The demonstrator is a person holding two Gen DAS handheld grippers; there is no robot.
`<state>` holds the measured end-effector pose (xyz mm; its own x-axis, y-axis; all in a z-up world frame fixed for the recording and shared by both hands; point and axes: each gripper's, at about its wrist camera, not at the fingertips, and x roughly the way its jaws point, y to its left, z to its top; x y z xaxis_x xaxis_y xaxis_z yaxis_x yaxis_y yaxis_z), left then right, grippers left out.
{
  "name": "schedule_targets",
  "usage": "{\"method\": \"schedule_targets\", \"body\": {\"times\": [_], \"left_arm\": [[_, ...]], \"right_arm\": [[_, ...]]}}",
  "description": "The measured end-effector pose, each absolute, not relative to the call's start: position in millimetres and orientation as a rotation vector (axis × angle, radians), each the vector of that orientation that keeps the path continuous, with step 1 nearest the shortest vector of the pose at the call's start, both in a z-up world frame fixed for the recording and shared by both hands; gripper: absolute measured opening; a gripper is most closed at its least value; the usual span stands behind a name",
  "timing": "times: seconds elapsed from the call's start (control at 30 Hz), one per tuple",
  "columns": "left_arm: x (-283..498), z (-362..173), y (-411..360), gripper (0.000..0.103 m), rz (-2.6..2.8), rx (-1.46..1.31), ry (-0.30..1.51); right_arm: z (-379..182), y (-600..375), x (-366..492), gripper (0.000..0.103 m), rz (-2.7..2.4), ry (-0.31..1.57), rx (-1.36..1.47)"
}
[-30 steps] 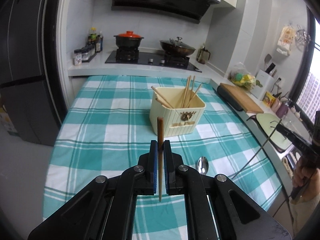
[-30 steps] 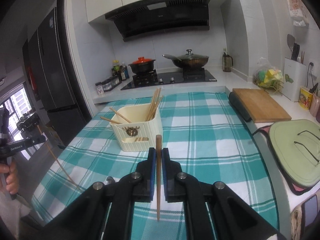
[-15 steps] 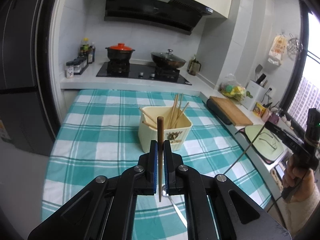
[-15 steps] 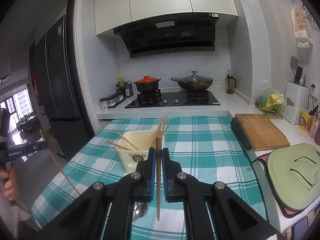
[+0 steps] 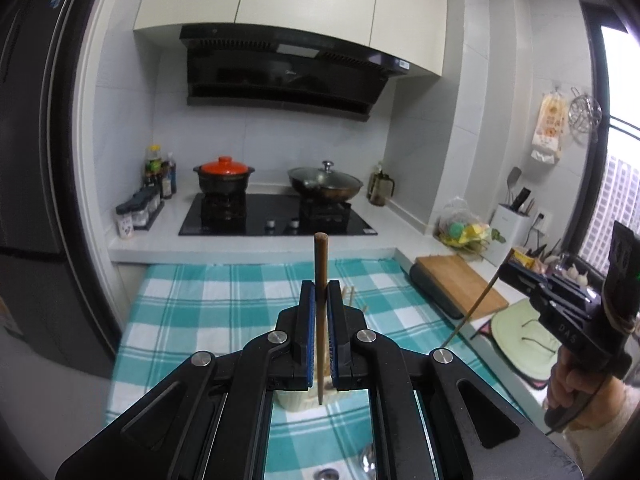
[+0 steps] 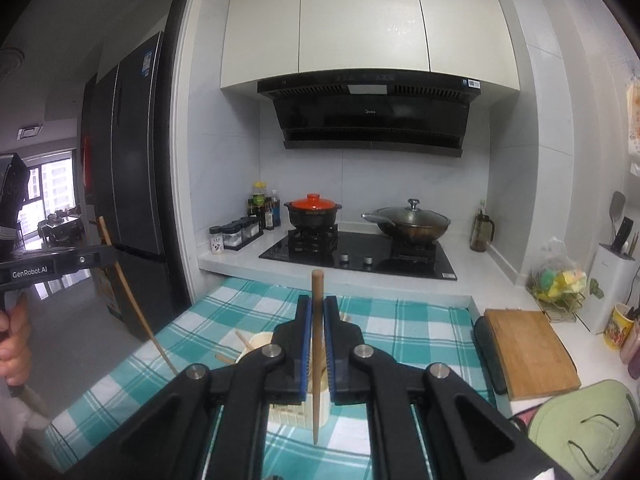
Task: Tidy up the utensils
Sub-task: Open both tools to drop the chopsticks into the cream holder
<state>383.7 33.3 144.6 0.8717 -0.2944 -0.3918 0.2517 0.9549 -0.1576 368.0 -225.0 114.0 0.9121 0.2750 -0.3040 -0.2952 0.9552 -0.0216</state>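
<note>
My left gripper (image 5: 321, 292) is shut on a wooden chopstick (image 5: 321, 264) held upright. The cream utensil box (image 5: 302, 400) sits on the checked cloth right under the jaws, mostly hidden by them. My right gripper (image 6: 317, 308) is shut on another wooden chopstick (image 6: 317, 292), also upright, above the same box (image 6: 288, 412), where several chopsticks (image 6: 244, 340) stick out. Each gripper shows in the other's view: the right one (image 5: 516, 276) at the right with its chopstick slanting down, the left one (image 6: 100, 258) at the left. A spoon (image 5: 366, 462) lies on the cloth near the bottom edge.
The teal checked cloth (image 5: 192, 304) covers the counter. Behind it are a hob with an orange-lidded pot (image 5: 224, 178) and a lidded wok (image 5: 326, 184), and spice jars (image 5: 138, 214). A cutting board (image 6: 530, 352) and green mat (image 6: 584, 424) lie at the right. A dark fridge (image 6: 128, 200) stands left.
Both grippers have risen and tilted up, holding their chopsticks. The box has slid down each view and now sits under the jaws.
</note>
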Motion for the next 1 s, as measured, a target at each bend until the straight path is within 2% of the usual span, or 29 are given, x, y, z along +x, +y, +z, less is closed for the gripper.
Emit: {"method": "schedule_targets", "body": {"times": [0.17,0.37,0.67,0.97,1.0], "left_arm": [[429.6,143.6,20.6,0.004,-0.276,-0.132,0.421],[479.3,103.8,-0.3,0.004,-0.279,-0.157,0.514],[525.8,38.2,-17.6,0.004,-0.27,-0.155,0.678],[543.8,12.3,-20.4,0.005,-0.248,-0.179,0.756],[542.9,12.5,-19.3,0.01,-0.247,-0.185,0.765]], "right_arm": [[129.4,-212.7,402.8,0.006,0.316,0.249,-0.058],[113.1,-199.9,449.8,0.006,0.33,0.254,-0.046],[45.6,-187.8,518.2,0.006,0.361,0.491,-0.021],[-1.1,-179.3,559.9,0.007,0.378,0.659,0.029],[-4.2,-178.5,562.0,0.007,0.376,0.67,0.039]]}}
